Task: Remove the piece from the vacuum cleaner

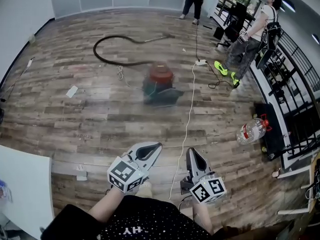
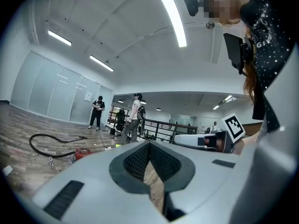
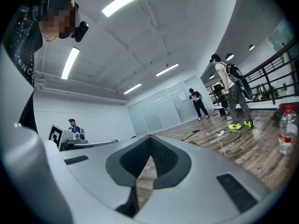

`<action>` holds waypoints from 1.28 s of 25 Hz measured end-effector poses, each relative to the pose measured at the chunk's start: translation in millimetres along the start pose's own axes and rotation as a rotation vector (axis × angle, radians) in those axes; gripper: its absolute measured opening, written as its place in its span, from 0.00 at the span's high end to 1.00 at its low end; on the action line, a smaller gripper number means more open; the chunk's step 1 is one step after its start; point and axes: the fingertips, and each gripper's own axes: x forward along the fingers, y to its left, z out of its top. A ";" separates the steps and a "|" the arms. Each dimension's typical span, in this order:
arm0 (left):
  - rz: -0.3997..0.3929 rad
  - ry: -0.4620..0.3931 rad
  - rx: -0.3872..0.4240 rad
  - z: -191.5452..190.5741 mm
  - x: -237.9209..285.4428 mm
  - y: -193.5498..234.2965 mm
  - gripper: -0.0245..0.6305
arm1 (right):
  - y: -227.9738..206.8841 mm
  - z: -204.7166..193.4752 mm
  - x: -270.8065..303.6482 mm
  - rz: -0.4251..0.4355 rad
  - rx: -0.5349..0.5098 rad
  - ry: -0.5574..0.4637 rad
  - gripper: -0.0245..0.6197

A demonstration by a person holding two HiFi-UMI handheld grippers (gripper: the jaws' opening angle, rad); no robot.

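Note:
A red and dark-green canister vacuum cleaner (image 1: 160, 83) stands on the wooden floor in the middle of the head view, blurred. Its black hose (image 1: 116, 43) loops away to the back left. In the left gripper view the vacuum cleaner (image 2: 83, 153) shows small and far off at the left. My left gripper (image 1: 156, 146) and right gripper (image 1: 190, 152) are held low near the person's body, well short of the vacuum. Both are shut with nothing between the jaws. In the gripper views the left gripper (image 2: 149, 143) and the right gripper (image 3: 149, 137) point level across the room.
A white cable (image 1: 187, 119) runs over the floor from a power strip (image 1: 201, 62) toward me. A clear water bottle (image 1: 251, 129) lies at the right by a black railing (image 1: 295, 94). Two people (image 1: 250, 39) stand at the back right. A white table (image 1: 22, 189) sits at the lower left.

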 end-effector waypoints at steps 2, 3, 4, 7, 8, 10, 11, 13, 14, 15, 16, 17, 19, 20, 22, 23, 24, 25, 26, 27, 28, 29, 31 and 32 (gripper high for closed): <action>-0.014 0.003 -0.001 3.0 10.6 7.1 0.95 | -8.5 2.1 7.1 -0.015 -0.001 0.005 0.95; -0.020 0.005 -0.005 3.7 14.9 9.6 0.95 | -12.6 2.3 8.9 -0.023 0.000 0.009 0.95; -0.024 0.008 -0.010 3.6 18.6 11.7 0.95 | -16.7 1.9 9.9 -0.032 0.004 0.014 0.95; -0.023 0.019 -0.021 2.2 28.9 19.3 0.95 | -30.3 0.6 14.0 -0.054 0.017 0.029 0.95; -0.021 0.020 -0.025 2.6 32.2 22.5 0.95 | -34.9 0.9 17.0 -0.056 0.019 0.035 0.95; -0.012 0.020 -0.031 3.6 39.4 31.0 0.95 | -44.6 2.2 26.3 -0.054 0.017 0.044 0.95; -0.005 0.023 -0.033 3.3 43.7 37.0 0.95 | -49.8 3.5 32.9 -0.050 0.017 0.046 0.95; 0.015 0.029 -0.042 1.3 54.9 51.7 0.95 | -61.4 7.5 48.7 -0.039 0.020 0.041 0.95; 0.025 0.031 -0.047 0.8 61.8 59.5 0.95 | -67.8 10.1 57.3 -0.032 0.021 0.039 0.95; 0.033 0.031 -0.051 1.2 69.7 67.3 0.95 | -74.7 12.8 66.3 -0.026 0.021 0.037 0.95; 0.039 0.030 -0.052 2.6 78.4 75.0 0.95 | -82.3 15.4 75.5 -0.021 0.021 0.038 0.95; 0.042 0.029 -0.052 4.8 88.0 82.8 0.95 | -90.8 18.0 84.8 -0.018 0.022 0.040 0.95; 0.047 0.027 -0.052 10.5 110.2 98.3 0.95 | -111.0 24.0 102.9 -0.017 0.026 0.047 0.95; 0.050 0.025 -0.053 13.6 122.2 106.5 0.95 | -122.2 27.7 111.9 -0.016 0.028 0.051 0.95; 0.064 0.018 -0.057 19.8 147.1 124.7 0.95 | -145.7 36.2 131.6 -0.011 0.028 0.057 0.95; 0.071 0.014 -0.060 23.2 160.3 134.3 0.95 | -157.8 41.4 142.5 -0.008 0.026 0.059 0.95; 0.077 0.009 -0.061 26.9 173.7 143.5 0.95 | -170.0 47.2 153.8 -0.003 0.022 0.061 0.95; 0.080 0.004 -0.060 30.8 187.0 151.9 0.95 | -181.7 53.1 164.8 0.002 0.018 0.061 0.95; 0.083 -0.001 -0.059 34.6 199.9 159.7 0.95 | -192.9 59.0 175.3 0.008 0.015 0.060 0.95; 0.085 -0.006 -0.058 38.0 212.5 167.4 0.95 | -203.9 64.8 185.4 0.014 0.012 0.058 0.95; 0.089 -0.009 -0.060 40.8 224.9 175.4 0.95 | -214.7 70.2 195.3 0.020 0.012 0.055 0.95; 0.095 -0.011 -0.064 42.9 236.9 183.7 0.95 | -225.4 74.9 204.9 0.024 0.014 0.055 0.95; 0.107 -0.014 -0.070 45.6 258.5 199.2 0.95 | -246.1 80.8 222.8 0.035 0.021 0.060 0.95; 0.112 -0.016 -0.070 46.3 267.6 205.6 0.95 | -255.4 82.3 230.6 0.042 0.024 0.067 0.95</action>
